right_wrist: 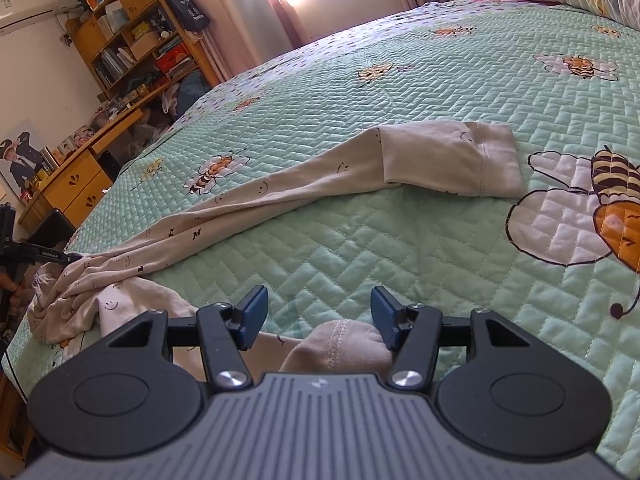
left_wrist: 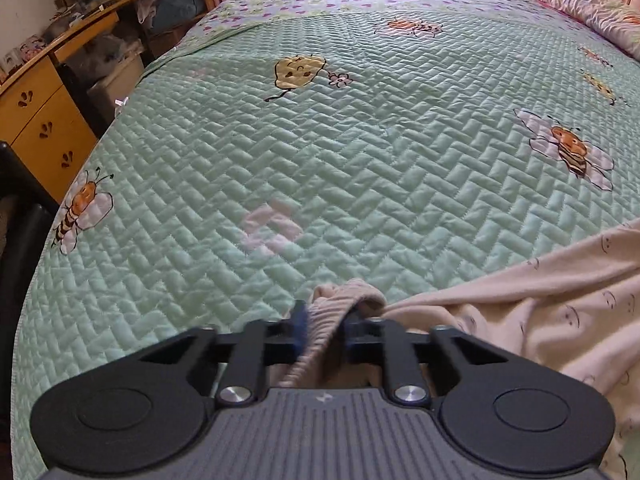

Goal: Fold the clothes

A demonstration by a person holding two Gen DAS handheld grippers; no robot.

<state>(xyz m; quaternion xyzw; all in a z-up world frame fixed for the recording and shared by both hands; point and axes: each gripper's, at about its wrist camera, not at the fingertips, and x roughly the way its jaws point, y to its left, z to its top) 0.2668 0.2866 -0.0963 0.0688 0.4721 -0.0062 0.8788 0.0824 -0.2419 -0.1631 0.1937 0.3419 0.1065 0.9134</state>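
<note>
Mint-green quilted bedspread [right_wrist: 400, 240] with embroidered bees covers a bed that fills most of both views, with a wooden desk and bookshelf [right_wrist: 132, 40] along the wall at the left and curtains [right_wrist: 256, 0] lit by a window at the far end. A pillow [left_wrist: 580, 4] lies at the head of the bed on the right.

A pair of cream trousers [right_wrist: 320, 176] printed with small smiley faces lies stretched across the bedspread. One leg runs from the bunched waist near the bed's left edge up to a folded-over cuff [right_wrist: 480, 160] near the middle of the bed. Another cuff end sits just under the right gripper [right_wrist: 318, 316], between its blue-padded fingers [right_wrist: 252, 316]. Those fingers stand apart at a middling width, the right-hand pad touching the cloth and the left-hand pad clear of it, so they do not clamp it.

The left gripper [left_wrist: 324, 326] is closed narrowly on the ribbed waistband [left_wrist: 332, 312], which bulges up between its fingers. The rest of the garment trails off to the right in that view.
</note>
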